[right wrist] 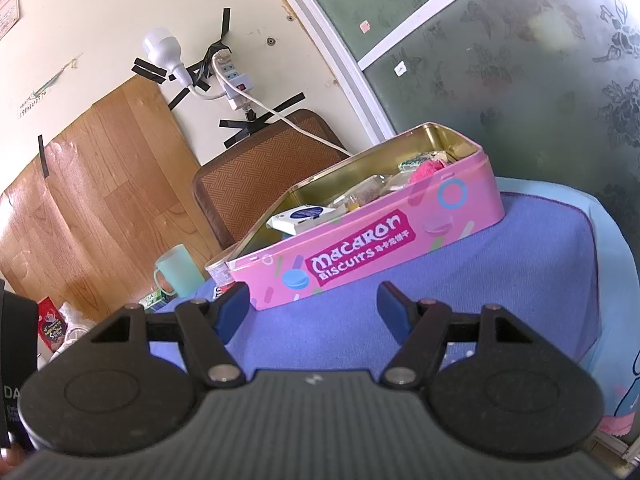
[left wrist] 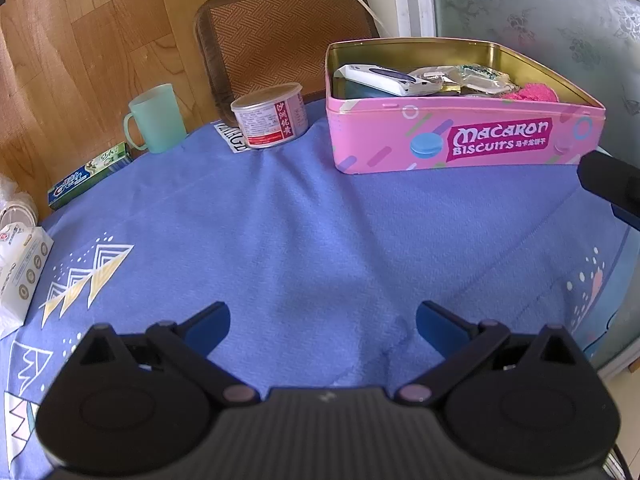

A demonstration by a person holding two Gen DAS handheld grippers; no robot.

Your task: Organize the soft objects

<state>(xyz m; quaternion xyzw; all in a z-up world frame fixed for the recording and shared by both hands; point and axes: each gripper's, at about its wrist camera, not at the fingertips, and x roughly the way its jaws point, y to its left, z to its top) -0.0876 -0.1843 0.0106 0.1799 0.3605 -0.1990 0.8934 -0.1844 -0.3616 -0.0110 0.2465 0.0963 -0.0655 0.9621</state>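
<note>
A pink macaron biscuit tin (left wrist: 460, 140) (right wrist: 360, 252) stands lidless at the back right of the blue cloth. Inside it lie a white tissue pack (left wrist: 388, 78) (right wrist: 300, 216), clear-wrapped packets (left wrist: 460, 76) and a pink fluffy thing (left wrist: 532, 92) (right wrist: 428, 170). My left gripper (left wrist: 322, 326) hovers open over the bare cloth, well short of the tin, nothing between its blue pads. My right gripper (right wrist: 314, 308) is open too, close in front of the tin's long side, holding nothing. Its dark body shows at the right edge of the left wrist view.
A mint green mug (left wrist: 156, 120) (right wrist: 178, 266), a round lidded can (left wrist: 272, 116) and a toothpaste box (left wrist: 90, 174) sit at the cloth's back left. A white packet (left wrist: 20, 276) lies at the left edge. A brown woven chair back (left wrist: 280, 28) stands behind the table.
</note>
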